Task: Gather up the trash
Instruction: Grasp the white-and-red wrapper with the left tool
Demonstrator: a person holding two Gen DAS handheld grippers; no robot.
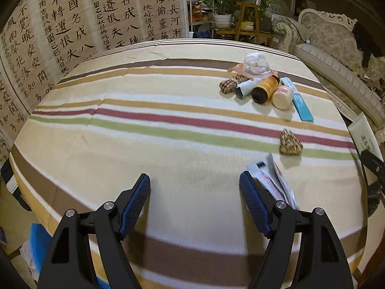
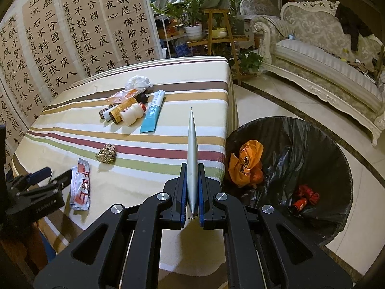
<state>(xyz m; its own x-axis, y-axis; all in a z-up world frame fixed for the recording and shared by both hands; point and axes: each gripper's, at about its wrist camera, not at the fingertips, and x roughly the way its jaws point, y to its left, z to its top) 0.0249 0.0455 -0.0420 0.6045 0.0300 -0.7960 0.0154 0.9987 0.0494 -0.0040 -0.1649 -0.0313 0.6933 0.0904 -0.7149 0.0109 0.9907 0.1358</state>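
Note:
My right gripper (image 2: 192, 168) is shut on a flat silver wrapper (image 2: 192, 144), held edge-on above the table's right edge, beside the black-lined trash bin (image 2: 336, 144) on the floor. My left gripper (image 1: 195, 183) is open and empty over the striped tablecloth (image 1: 144, 144); it also shows in the right wrist view (image 2: 51, 173). A red-and-white snack wrapper (image 1: 274, 175) lies just right of its right finger, also seen in the right wrist view (image 2: 80, 185). A crumpled checked wad (image 1: 290, 143) lies beyond. A cluster of bottles (image 2: 125, 112), a blue tube (image 2: 152, 113) and plastic bags (image 2: 138, 83) sits farther back.
The bin holds an orange bag (image 2: 245, 163) and red scraps (image 2: 306, 196). Calligraphy sheets (image 2: 72, 36) hang behind the table. A plant stand (image 2: 216, 31) and an ornate sofa (image 2: 324, 55) stand to the right across the tiled floor.

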